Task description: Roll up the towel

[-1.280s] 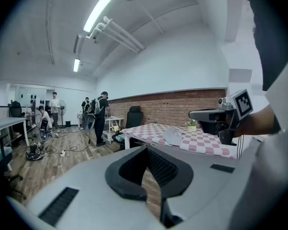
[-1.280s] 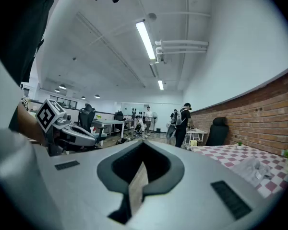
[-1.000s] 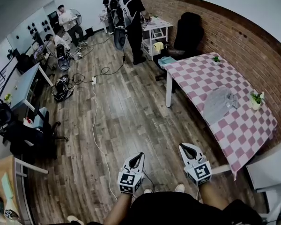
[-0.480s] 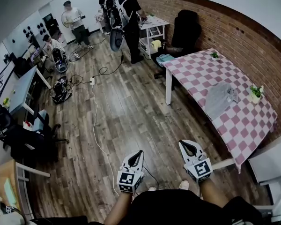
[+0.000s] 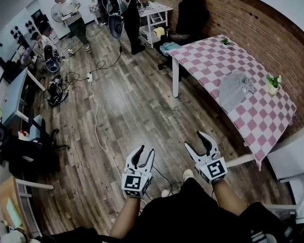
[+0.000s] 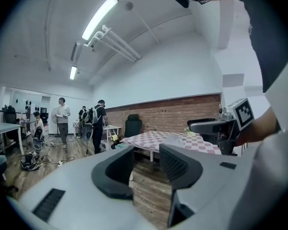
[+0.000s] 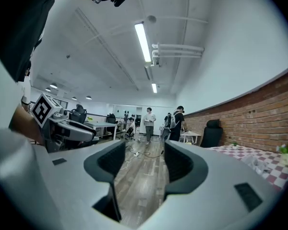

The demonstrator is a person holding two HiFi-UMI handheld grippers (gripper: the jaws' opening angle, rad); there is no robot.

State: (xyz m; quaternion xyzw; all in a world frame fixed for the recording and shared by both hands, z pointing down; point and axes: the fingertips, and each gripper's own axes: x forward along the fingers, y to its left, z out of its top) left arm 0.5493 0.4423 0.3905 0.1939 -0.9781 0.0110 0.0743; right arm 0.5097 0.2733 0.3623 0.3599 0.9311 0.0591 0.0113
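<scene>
Grey towel (image 5: 234, 90) on checked table (image 5: 202, 59), long axis crosswise; left gripper (image 5: 146, 152), right gripper (image 5: 197, 140) fingers just opening, empty.

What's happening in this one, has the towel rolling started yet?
Not yet. A person stands on the wooden floor, some way short of the checkered table. The grey towel lies unrolled on that table, untouched. The left gripper and right gripper are held out over the floor. The fingers of both have just been opening, with nothing between them. Other people are busy at the far end.
</scene>
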